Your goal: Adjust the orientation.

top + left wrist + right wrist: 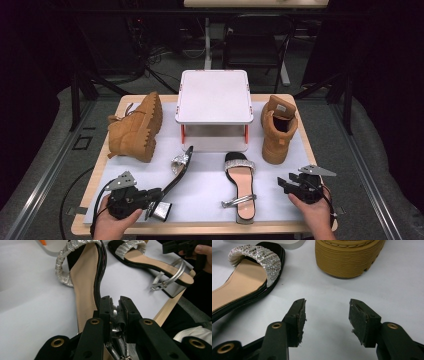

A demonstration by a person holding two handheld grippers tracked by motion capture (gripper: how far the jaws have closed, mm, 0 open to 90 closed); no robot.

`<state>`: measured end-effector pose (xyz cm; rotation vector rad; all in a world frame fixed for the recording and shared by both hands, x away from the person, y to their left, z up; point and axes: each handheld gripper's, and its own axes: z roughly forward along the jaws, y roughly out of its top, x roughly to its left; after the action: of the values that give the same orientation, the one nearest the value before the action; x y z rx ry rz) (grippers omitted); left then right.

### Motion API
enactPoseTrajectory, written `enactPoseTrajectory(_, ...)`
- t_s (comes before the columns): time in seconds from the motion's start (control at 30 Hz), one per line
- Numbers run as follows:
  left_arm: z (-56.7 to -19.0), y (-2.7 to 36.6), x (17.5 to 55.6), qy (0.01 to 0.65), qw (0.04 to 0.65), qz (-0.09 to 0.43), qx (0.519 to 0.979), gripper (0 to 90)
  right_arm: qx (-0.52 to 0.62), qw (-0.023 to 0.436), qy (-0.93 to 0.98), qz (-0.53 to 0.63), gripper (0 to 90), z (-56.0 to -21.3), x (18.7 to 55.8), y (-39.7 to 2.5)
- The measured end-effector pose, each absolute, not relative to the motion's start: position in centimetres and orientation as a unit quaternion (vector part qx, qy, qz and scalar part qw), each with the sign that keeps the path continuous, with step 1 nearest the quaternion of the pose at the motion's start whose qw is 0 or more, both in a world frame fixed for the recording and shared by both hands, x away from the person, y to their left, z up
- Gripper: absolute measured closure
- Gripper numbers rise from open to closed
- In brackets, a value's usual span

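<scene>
A black sandal [181,167] with a silver toe band lies tipped on its side, left of centre on the white mat. My left gripper [155,197] is at its heel end. In the left gripper view the jaws of the left gripper [115,301] are shut on the silver ankle strap [115,323] of the tipped sandal [85,282]. The matching sandal [241,185] lies flat, sole down, right of centre. My right gripper [282,184] hovers to its right, open and holding nothing. In the right gripper view the right gripper [327,312] points between the flat sandal [244,282] and a tan boot's sole [348,257].
A white two-level stand [214,97] sits at the back middle. One tan boot [137,127] lies on its side at the left, and another tan boot [277,130] stands upright at the right. The table's wooden front edge [200,229] is close to both hands.
</scene>
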<state>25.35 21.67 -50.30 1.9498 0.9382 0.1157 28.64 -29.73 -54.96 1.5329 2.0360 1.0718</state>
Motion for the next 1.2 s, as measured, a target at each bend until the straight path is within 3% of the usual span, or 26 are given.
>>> enactPoseTrajectory(0.37, -51.0, 17.2, 25.8, 0.334, 0.437, 0.034, 0.835, 81.4, 0.547, 0.187, 0.721, 0.383, 47.3, -55.0, 28.6, -29.8)
enactPoseTrajectory(0.77, -51.7, 17.0, 25.9, 0.338, 0.435, 0.024, 0.834, 81.1, 0.547, 0.187, 0.72, 0.385, 47.3, -54.9, 28.6, -29.9)
enactPoseTrajectory(0.9, -51.6, 17.1, 25.8, 0.346, 0.445, 0.026, 0.826, 77.4, 0.546, 0.187, 0.72, 0.385, 47.3, -54.9, 28.6, -30.0)
enactPoseTrajectory(1.2, -50.4, 18.2, 26.0, 0.371, 0.458, 0.054, 0.806, 58.1, 0.546, 0.187, 0.72, 0.385, 47.2, -55.0, 28.5, -29.8)
